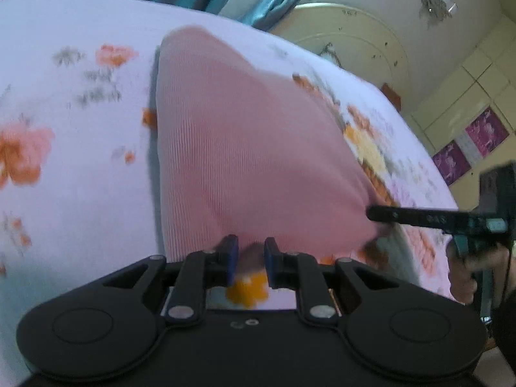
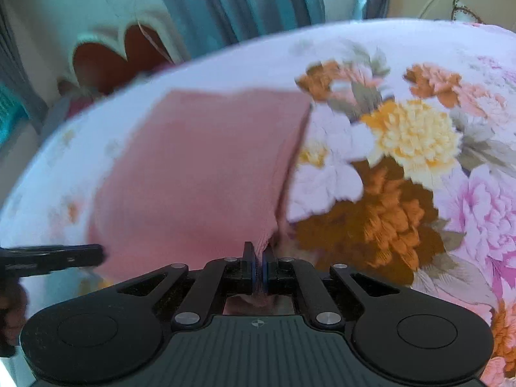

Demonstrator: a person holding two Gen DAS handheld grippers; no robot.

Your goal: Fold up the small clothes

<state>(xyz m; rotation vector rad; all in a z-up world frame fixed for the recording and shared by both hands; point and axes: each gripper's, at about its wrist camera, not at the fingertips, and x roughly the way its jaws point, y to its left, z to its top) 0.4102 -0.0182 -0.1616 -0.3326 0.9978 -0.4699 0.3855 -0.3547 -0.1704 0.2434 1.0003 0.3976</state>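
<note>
A pink cloth [image 1: 245, 135] of fine ribbed knit lies on a bed covered by a white floral sheet [image 1: 64, 193], its near edge lifted off the sheet by both grippers. In the left wrist view the cloth tapers away from the camera to a rounded far corner, its ribs running lengthwise, and its near hem dips between the two fingers of the left gripper [image 1: 251, 259]. Those fingers, black with blue pads, stand narrowly apart with a fold of the pink fabric between them; motion blur makes it hard to say whether the pads actually pinch it. In the right wrist view the cloth [image 2: 200, 167] looks like a flat four-sided panel with a straight far edge and a sharp far right corner, its right edge folding down in a soft crease. The right gripper [image 2: 258, 269] has its fingers pressed nearly together on a thin bunched bit of the near hem. Each gripper shows in the other's view as a flat black bar beside the cloth: right gripper [image 1: 429, 217], left gripper [image 2: 54, 256]. The sheet is smooth and printed with big ruffled blooms in orange, cream, pink and lilac [image 2: 412, 138]. Teal curtains [image 2: 225, 3] hang in soft vertical folds behind the bed.
</note>
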